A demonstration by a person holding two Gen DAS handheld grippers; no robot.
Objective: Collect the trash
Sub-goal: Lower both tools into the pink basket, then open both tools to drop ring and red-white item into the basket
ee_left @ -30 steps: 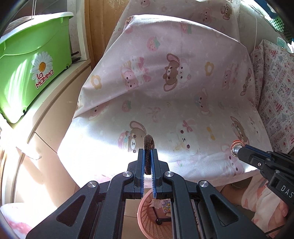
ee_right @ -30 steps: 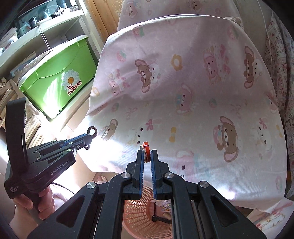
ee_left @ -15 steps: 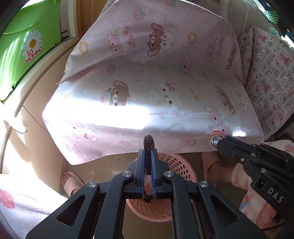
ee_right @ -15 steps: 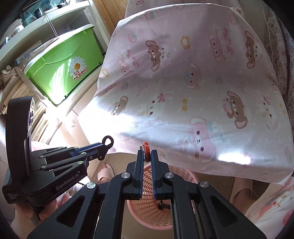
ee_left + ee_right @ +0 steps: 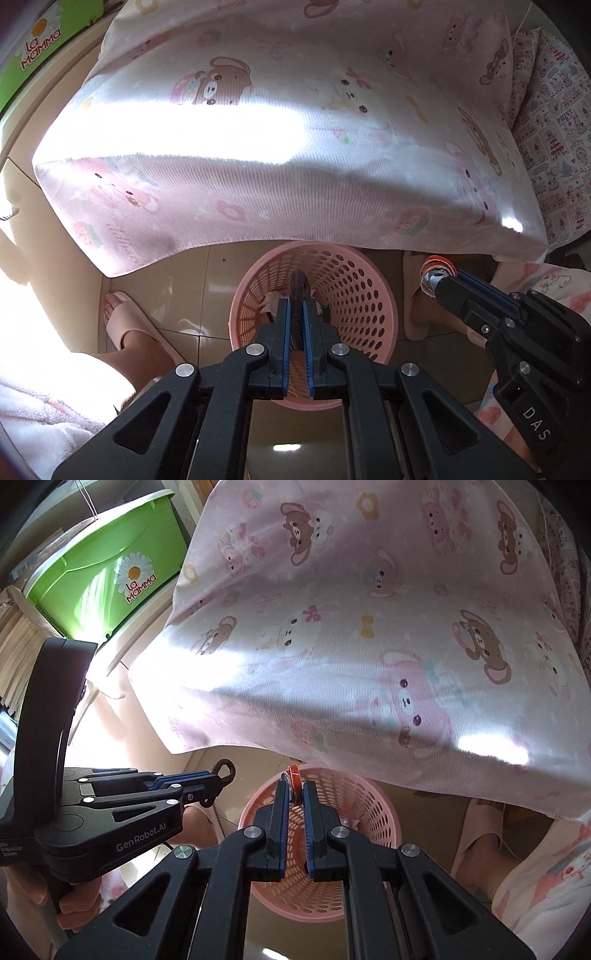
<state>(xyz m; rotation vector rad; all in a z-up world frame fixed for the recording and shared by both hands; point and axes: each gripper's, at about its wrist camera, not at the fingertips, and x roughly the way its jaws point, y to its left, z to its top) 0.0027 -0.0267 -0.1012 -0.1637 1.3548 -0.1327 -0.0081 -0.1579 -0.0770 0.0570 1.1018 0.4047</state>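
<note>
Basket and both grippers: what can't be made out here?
- Basket contents: left wrist view, hidden behind the left gripper and its dark ring.
- Right gripper: its red-and-white piece is too small to identify.
- Basket's base: right wrist view, blocked by the gripper body.

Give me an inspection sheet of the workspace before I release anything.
Surface: tiled floor, glossy, sunlit at left.
Job's things: pink basket on the floor, some trash already inside; dark ring and red-rimmed cap both held above it.
Clutter: nothing seen loose on the floor.
Grippers: left gripper shut on the dark ring; right gripper shut on the red-rimmed cap.
Cables: nothing seen.
Surroundings: pink bear-print cloth overhanging the basket; green bin on a shelf; person's slippered feet either side of the basket.
</note>
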